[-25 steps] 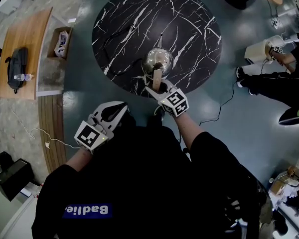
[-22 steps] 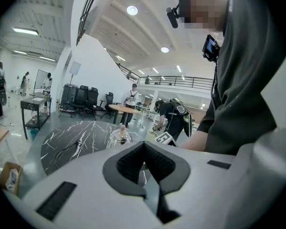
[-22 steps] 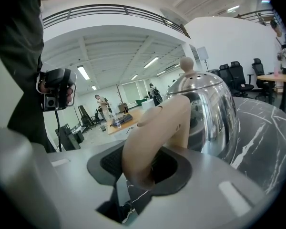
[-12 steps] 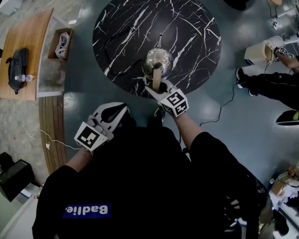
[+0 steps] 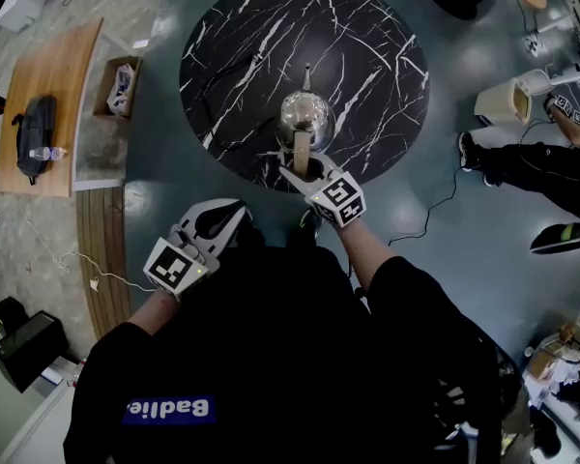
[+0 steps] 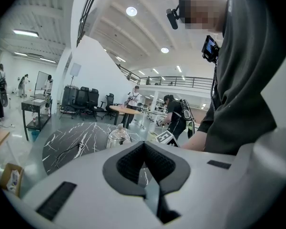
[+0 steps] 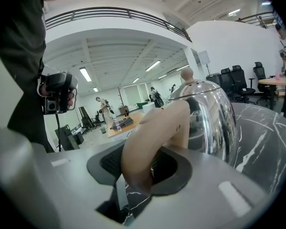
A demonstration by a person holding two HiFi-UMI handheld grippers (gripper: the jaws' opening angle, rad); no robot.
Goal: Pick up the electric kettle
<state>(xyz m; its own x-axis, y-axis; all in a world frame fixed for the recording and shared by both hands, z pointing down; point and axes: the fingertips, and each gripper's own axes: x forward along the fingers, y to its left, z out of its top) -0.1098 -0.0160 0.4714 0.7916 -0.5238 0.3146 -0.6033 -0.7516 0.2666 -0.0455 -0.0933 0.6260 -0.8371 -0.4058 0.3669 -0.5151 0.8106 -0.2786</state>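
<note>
Right gripper (image 7: 142,170): jaws part-open & clamped on the tan curved handle (image 7: 155,132) of the electric kettle (image 7: 207,118). The dark pads press the handle from both sides, and its lower end pokes out below them. The kettle body is a mirror-steel dome w/ a small knob on the lid, just past the jaws at approx. 1 o'clock in the right gripper view.

In the head view this gripper reaches in from 6 o'clock, its marker cube (image 5: 340,199) trailing behind the jaws. The kettle is at the 6 o'clock part of the round black marble-look table (image 5: 261,46), just in from the rim. A thin black cord (image 5: 222,124) lies on the tabletop, running from the kettle toward 9 o'clock.

Left gripper (image 6: 145,165): pads seem to meet, nothing btwn them. It hangs off the table at approx. 7 o'clock of it, beside the person's dark torso and well apart from the kettle. In the left gripper view the kettle shows ahead of it at 11 o'clock.

Further out, at 9 o'clock of the round table, is a wooden table (image 5: 58,66) w/ a black backpack (image 5: 34,129) and a bottle (image 5: 41,150) on it. A cardboard box (image 5: 119,83) sits btwn the two tables. At 3 o'clock, another person's legs (image 5: 532,158) in dark trousers stretch over the floor.
</note>
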